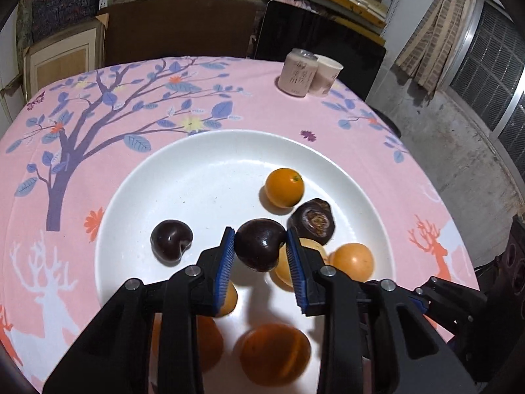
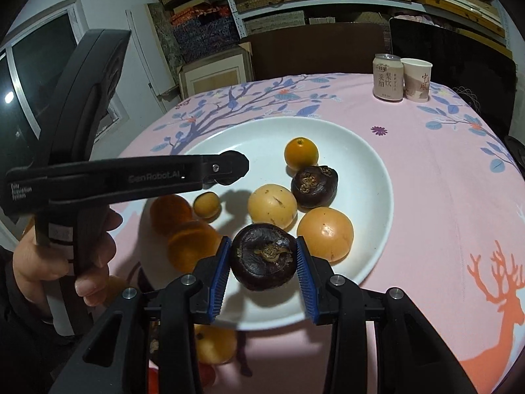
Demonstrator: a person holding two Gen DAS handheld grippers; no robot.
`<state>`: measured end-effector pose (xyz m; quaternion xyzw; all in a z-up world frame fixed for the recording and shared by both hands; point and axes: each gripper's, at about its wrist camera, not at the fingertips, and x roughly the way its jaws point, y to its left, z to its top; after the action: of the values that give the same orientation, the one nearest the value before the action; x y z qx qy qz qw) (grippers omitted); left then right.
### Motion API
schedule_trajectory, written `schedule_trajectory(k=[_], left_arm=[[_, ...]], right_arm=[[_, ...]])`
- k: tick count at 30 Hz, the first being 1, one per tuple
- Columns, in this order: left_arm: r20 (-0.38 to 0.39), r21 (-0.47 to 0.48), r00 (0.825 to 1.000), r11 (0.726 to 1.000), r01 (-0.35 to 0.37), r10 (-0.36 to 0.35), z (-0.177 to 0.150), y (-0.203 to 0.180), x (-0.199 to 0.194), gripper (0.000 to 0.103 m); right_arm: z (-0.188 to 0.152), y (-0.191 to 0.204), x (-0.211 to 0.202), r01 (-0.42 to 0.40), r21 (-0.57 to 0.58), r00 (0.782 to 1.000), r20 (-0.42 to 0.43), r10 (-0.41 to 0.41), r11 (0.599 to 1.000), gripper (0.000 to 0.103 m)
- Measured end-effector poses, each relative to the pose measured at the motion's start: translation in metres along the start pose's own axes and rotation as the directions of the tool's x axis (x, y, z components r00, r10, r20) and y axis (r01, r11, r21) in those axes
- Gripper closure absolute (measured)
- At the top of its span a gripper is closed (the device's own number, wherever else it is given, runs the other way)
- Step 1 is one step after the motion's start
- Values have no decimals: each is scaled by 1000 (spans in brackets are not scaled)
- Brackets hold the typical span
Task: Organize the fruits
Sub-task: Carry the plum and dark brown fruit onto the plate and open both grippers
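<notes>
Left gripper point(image 1: 261, 246) clamped on dark fruit point(image 1: 259, 244), right gripper point(image 2: 262, 256) likewise

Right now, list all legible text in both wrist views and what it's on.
"GenRobot.AI": side of the left gripper's arm.
"Data Acquisition System": its handle end, small, partly blurred.
"梨饮" and "亲阳": drink can; smaller print unreadable.
"中": paper cup; remaining characters blurred.
Left wrist view: can and cup print unreadable.

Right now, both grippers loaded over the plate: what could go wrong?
1. The left gripper pinches a glossy dark cherry at its fingertips; it may squirt out.
2. The right gripper holds a water chestnut above crowded fruit; releasing could knock the orange fruit toward the white plate rim.
</notes>
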<state>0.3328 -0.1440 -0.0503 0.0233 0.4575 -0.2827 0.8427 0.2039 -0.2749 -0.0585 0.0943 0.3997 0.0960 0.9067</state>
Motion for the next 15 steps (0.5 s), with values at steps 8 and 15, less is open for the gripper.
schedule_trajectory(k=[8, 15], left_arm=[[64, -32, 998, 999, -7, 9, 2, 9, -14, 36], [135, -29, 991, 999, -17, 21, -34, 16, -75, 35]], right_arm=[[-5, 2, -22, -7, -29, 993, 117, 10, 1000, 32], [-24, -7, -44, -53, 55, 990, 133, 45, 997, 32]])
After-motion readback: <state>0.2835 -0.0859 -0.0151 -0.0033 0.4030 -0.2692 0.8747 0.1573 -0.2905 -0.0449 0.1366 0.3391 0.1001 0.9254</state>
